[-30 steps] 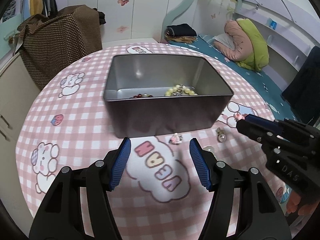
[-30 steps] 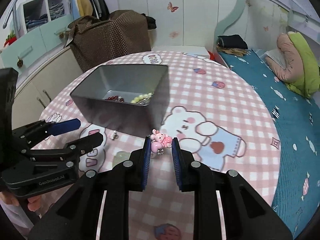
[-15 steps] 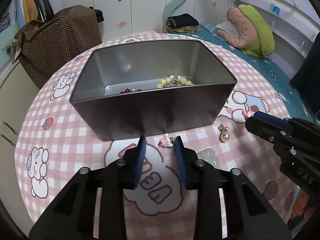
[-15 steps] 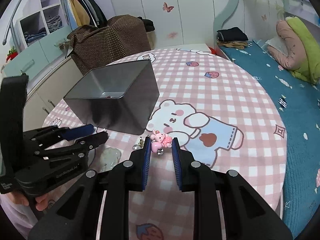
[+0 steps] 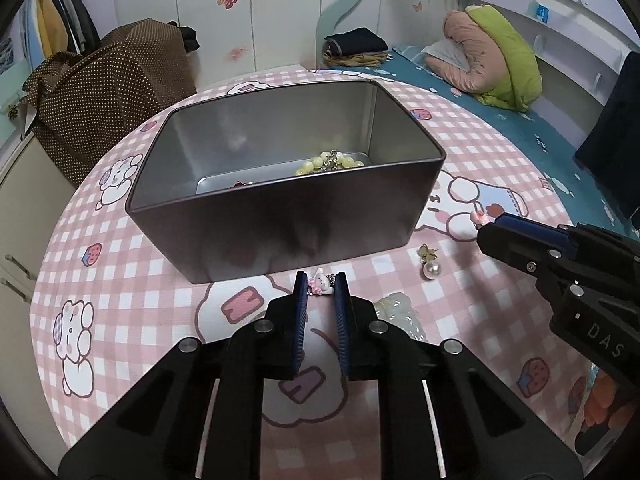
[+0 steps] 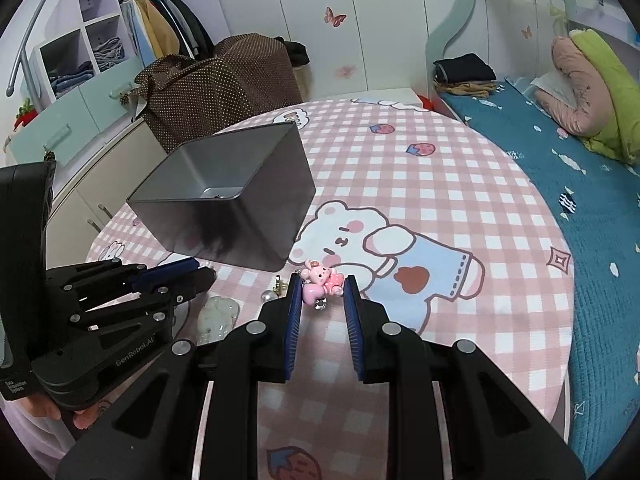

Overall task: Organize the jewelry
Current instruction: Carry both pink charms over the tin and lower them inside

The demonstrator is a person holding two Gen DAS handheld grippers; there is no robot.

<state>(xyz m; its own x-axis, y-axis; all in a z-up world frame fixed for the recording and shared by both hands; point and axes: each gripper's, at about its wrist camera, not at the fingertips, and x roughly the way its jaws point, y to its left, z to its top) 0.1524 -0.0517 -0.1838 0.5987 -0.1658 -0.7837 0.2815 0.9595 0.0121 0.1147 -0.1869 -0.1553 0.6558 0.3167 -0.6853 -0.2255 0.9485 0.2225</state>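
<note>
A grey metal tin (image 5: pixel 280 224) stands on the pink checked table (image 5: pixel 120 248) and holds a yellow bead bracelet (image 5: pixel 330 162) and a red piece (image 5: pixel 240 184). My left gripper (image 5: pixel 321 285) is shut on a small white-and-pink charm (image 5: pixel 320 283) just in front of the tin. My right gripper (image 6: pixel 320 289) is shut on a pink bunny charm (image 6: pixel 320 280) and holds it above the table, right of the tin (image 6: pixel 224 208). A pearl earring (image 5: pixel 430 264) and a pale jade pendant (image 5: pixel 398 312) lie on the cloth between the grippers.
A brown dotted bag (image 5: pixel 112 92) stands behind the table at the left. A bed with a pink and green pillow (image 5: pixel 492 60) lies at the right. The right gripper's body (image 5: pixel 568 264) reaches in from the right in the left wrist view.
My left gripper has moved forward to the tin's front wall and closed on the small white-and-pink charm. My right gripper keeps the pink bunny charm and has drawn back from the tin.
</note>
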